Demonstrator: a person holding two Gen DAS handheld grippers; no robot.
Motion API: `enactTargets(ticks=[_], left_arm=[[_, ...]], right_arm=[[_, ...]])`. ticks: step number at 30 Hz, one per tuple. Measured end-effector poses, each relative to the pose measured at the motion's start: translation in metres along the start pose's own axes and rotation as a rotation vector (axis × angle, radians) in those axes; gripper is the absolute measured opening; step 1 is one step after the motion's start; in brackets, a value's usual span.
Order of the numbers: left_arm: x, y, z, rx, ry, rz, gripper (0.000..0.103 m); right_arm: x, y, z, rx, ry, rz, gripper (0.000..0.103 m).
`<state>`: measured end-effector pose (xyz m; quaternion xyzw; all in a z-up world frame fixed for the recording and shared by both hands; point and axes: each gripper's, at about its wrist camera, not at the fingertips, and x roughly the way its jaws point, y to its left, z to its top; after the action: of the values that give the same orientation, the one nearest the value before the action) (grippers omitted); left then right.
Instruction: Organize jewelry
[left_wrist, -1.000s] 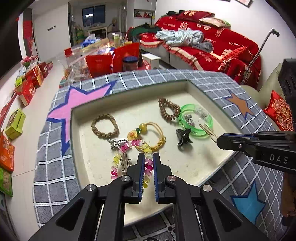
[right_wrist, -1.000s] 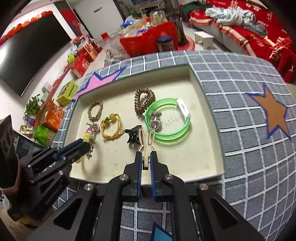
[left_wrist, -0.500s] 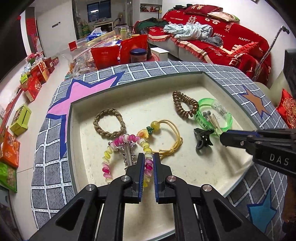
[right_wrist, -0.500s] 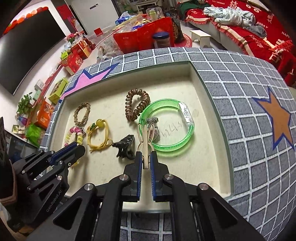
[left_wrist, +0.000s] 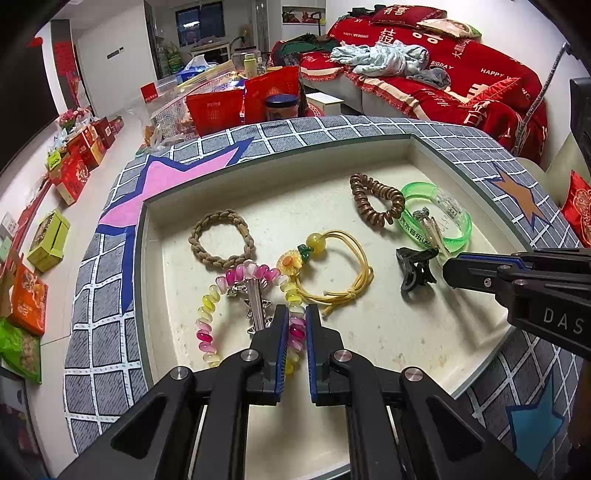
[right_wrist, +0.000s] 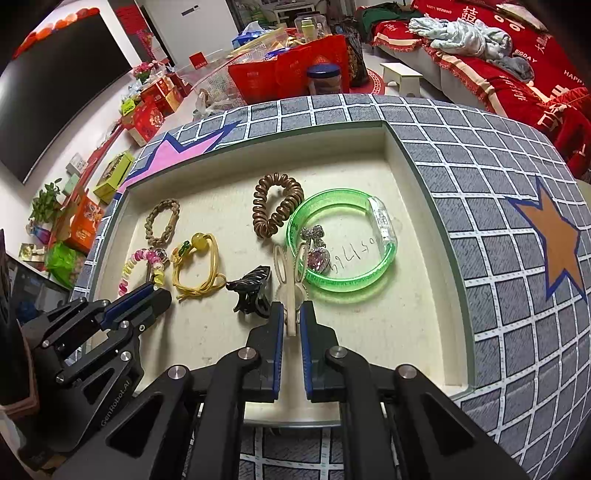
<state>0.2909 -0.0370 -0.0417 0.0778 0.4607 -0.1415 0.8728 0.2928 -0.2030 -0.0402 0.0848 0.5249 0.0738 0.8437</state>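
A cream tray (left_wrist: 388, 332) (right_wrist: 406, 302) holds the jewelry. My left gripper (left_wrist: 296, 314) is shut on the pink-and-yellow spiral band (left_wrist: 207, 314), which lies over a silver star clip (left_wrist: 256, 306). My right gripper (right_wrist: 291, 317) is shut on a beige rabbit-ear hair clip (right_wrist: 290, 280), held low over the tray beside the black claw clip (right_wrist: 253, 290) and the green bangle (right_wrist: 343, 240). A sparkly bow-and-heart charm (right_wrist: 314, 247) rests on the bangle. A yellow cord band (left_wrist: 332, 266), a braided brown band (left_wrist: 221, 243) and a brown spiral band (left_wrist: 376, 201) lie in the tray.
The tray sits on a grey grid cloth with stars (right_wrist: 517, 221). Beyond the table edge are red bags (left_wrist: 243, 103), a jar (left_wrist: 280, 107), boxes on the floor (left_wrist: 51, 240) and a red sofa (left_wrist: 461, 81).
Both grippers have moved forward and lower over the tray. The rabbit-ear clip in the right gripper now reaches closer to the green bangle. The left gripper keeps hold of the spiral band.
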Motion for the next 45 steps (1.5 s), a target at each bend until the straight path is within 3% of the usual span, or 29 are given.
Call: enactTargets(ticks=[1,2,3,5,20,21,22,23,25,31,35,45], left_arm=[[0.0,0.0,0.0,0.001,0.0,0.001,0.026],[-0.001,0.0,-0.001,0.0,-0.001,0.003,0.026],[-0.002,-0.001,-0.001,-0.001,-0.002,0.004,0.026],[-0.005,-0.001,-0.003,0.0,-0.009,0.007,0.026],[-0.024,-0.004,0.002,0.008,-0.076,0.075,0.027],[-0.025,-0.004,0.003,0.009,-0.078,0.077,0.038],[-0.026,-0.004,0.003,0.008,-0.081,0.084,0.086],[-0.029,-0.003,0.003,-0.002,-0.095,0.101,0.103],[-0.041,-0.002,0.002,-0.004,-0.164,0.133,0.103],[-0.052,-0.002,0.007,0.023,-0.164,0.15,0.103],[-0.054,0.001,0.004,0.02,-0.142,0.154,0.103],[-0.066,0.006,-0.017,-0.012,-0.12,0.138,0.103]], right_arm=[[-0.001,0.0,0.0,0.004,0.001,0.003,0.014],[-0.002,-0.001,-0.001,0.005,0.002,0.007,0.024],[-0.004,-0.001,-0.001,0.008,-0.001,0.011,0.041],[-0.01,-0.001,-0.003,0.013,-0.024,0.018,0.057],[-0.044,-0.01,-0.007,0.05,-0.111,0.028,0.057],[-0.046,-0.012,-0.008,0.052,-0.114,0.027,0.057],[-0.047,-0.013,-0.008,0.055,-0.117,0.027,0.057],[-0.049,-0.014,-0.008,0.058,-0.119,0.027,0.057],[-0.051,-0.016,-0.008,0.06,-0.125,0.023,0.057],[-0.051,-0.017,-0.008,0.064,-0.12,0.024,0.057],[-0.052,-0.011,-0.012,0.046,-0.119,0.025,0.076],[-0.059,-0.007,-0.027,0.025,-0.119,0.015,0.084]])
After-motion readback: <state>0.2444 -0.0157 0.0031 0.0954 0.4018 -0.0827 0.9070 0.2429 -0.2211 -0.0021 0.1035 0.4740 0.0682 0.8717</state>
